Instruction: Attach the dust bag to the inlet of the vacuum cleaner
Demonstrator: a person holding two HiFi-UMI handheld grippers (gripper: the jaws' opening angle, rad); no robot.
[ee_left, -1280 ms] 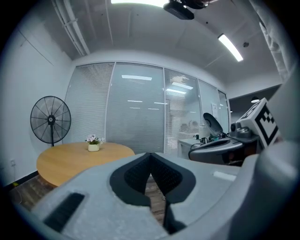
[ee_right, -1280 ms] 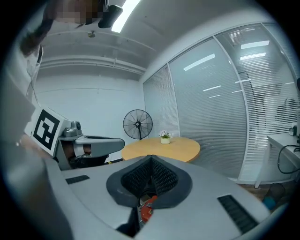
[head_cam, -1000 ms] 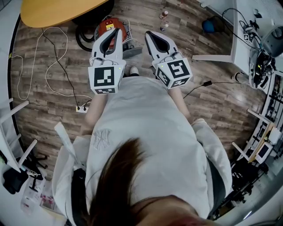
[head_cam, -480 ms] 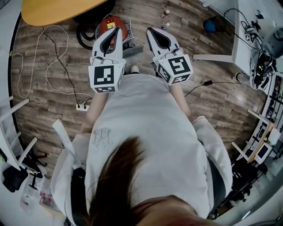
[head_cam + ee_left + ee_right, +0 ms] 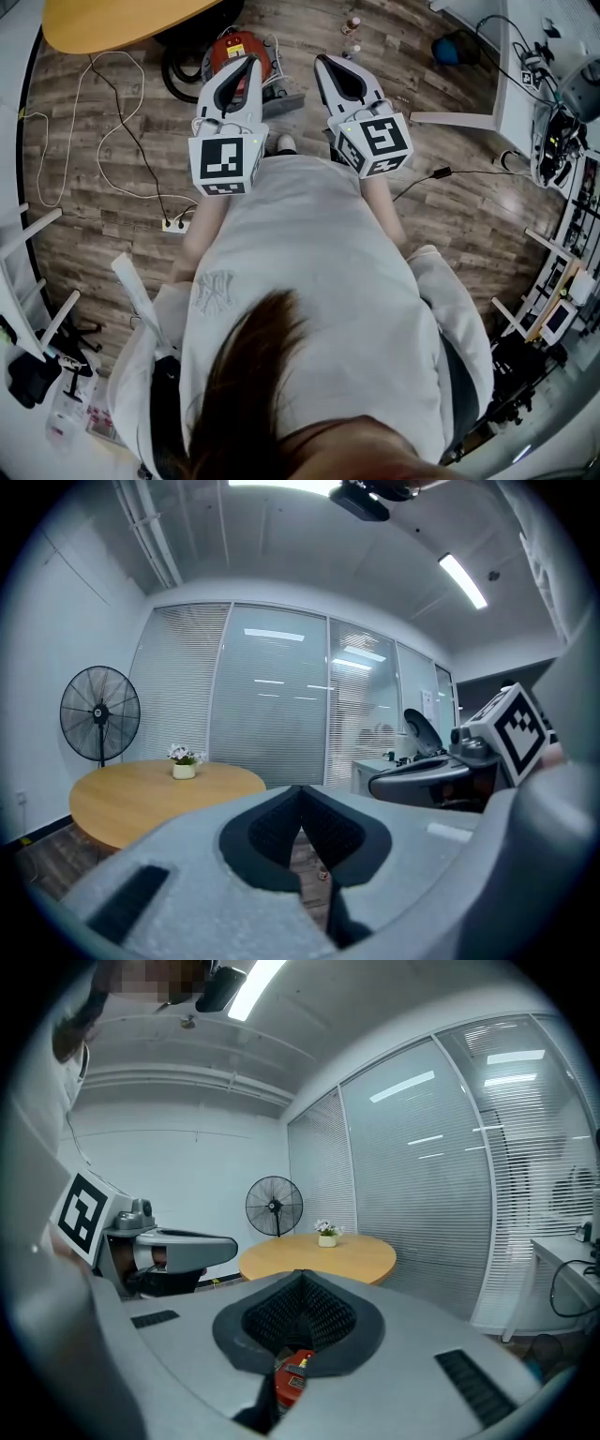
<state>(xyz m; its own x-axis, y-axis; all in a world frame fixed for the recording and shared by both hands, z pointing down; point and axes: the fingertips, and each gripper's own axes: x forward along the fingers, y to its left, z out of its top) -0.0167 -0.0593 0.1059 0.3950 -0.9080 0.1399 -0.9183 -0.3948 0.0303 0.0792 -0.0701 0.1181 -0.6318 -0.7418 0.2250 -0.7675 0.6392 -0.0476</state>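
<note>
Nothing significant has changed: left claw (image 5: 250, 62) and right claw (image 5: 323, 62) remain closed, empty. Red vacuum cleaner (image 5: 236, 47) stands on the floor (image 5: 450, 225) ahead (dust bag not identifiable); attachment status undeterminable.

wood-plank floor (image 5: 112, 244), a round wooden table (image 5: 141, 797) bearing what looks like a small flower pot (image 5: 184, 769), a pedestal fan (image 5: 99, 711) beside it, blind-covered glass partitions (image 5: 272, 700) behind, strip lights (image 5: 461, 578) on the grey ceiling (image 5: 281, 555).
</note>
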